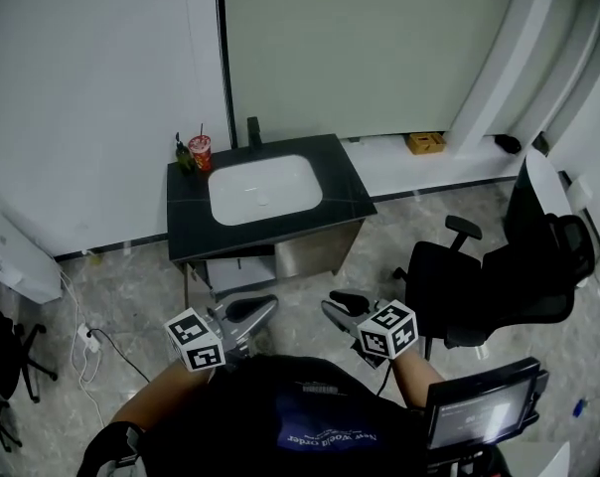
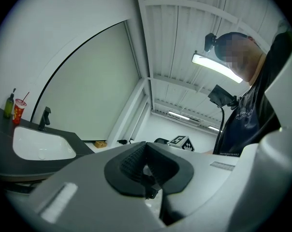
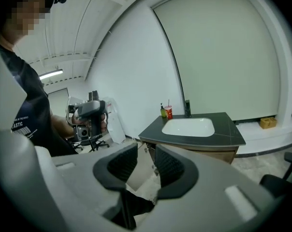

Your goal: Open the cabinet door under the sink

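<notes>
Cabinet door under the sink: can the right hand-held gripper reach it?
Probably not yet: the right hand-held gripper hangs short of the cabinet door, bare floor between them. Nothing blocks the way; the chair sits aside.

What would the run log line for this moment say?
stage: pre-contact | left gripper: jaws together, empty | right gripper: jaws apart, empty | cabinet: ahead, neither gripper touching

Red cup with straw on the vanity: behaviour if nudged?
Red cup looks tall and narrow, so it probably tips easily. Likely light and disposable, so a firm squeeze may crush it. The bottle beside it could get knocked too.
</notes>
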### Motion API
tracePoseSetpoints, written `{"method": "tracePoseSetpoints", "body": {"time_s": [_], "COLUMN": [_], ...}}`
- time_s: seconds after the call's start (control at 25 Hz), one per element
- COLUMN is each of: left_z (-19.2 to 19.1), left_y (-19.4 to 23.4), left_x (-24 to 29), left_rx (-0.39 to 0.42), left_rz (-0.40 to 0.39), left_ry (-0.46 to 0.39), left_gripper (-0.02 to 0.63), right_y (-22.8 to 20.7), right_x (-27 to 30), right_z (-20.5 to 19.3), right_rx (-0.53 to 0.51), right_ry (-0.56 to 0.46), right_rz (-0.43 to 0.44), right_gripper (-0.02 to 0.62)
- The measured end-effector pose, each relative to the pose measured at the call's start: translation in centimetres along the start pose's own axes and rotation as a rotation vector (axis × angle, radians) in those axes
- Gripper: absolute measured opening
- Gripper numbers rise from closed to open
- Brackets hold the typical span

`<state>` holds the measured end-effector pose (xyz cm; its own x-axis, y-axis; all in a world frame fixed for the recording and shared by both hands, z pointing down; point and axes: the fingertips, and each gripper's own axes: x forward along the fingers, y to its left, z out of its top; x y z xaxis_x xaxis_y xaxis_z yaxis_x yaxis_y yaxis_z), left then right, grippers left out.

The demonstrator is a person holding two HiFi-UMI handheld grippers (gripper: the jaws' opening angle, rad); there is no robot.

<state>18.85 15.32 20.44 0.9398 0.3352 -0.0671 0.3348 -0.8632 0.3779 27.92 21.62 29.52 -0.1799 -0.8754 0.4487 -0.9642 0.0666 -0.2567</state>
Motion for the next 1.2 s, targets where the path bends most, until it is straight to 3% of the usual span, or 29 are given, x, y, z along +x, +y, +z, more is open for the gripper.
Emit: {"method": "tracePoseSetpoints", "body": {"time_s": [0.32, 0.56, 0.76, 1.08, 1.2], "left_z": [3.8, 9.6, 11.7, 12.9, 13.6], "left_y": [11.5, 21.1, 27.2, 32.3, 33.3], "left_x": [3.0, 1.1, -0.5, -1.4, -0.5], "left_rx": [-0.011, 0.015, 0.022, 0.027, 0.067], "left_rz": [-0.041, 0.003, 0.068, 0.232, 0.327], "left_ry": [-0.049, -0.074, -0.087, -0.111, -0.126], "left_gripper": [0.0, 0.0, 0.0, 0.0, 0.0], "right_y": [-7.4, -10.4, -12.6, -16.9, -19.0], "right_x": [5.2, 12.9, 18.8, 24.9, 26.5], "right_z": [6.8, 14.4, 18.0, 22.0, 23.8], "right_rx": [-0.053, -0.063, -0.086, -0.049, -0.106], "right_ry": [0.006, -0.051, -0.056, -0.066, -0.082], "right_rz": [-0.125, -0.109, -0.104, 0.044, 0.125], "right_gripper": [0.118, 0.114, 0.012, 0.002, 0.0]}}
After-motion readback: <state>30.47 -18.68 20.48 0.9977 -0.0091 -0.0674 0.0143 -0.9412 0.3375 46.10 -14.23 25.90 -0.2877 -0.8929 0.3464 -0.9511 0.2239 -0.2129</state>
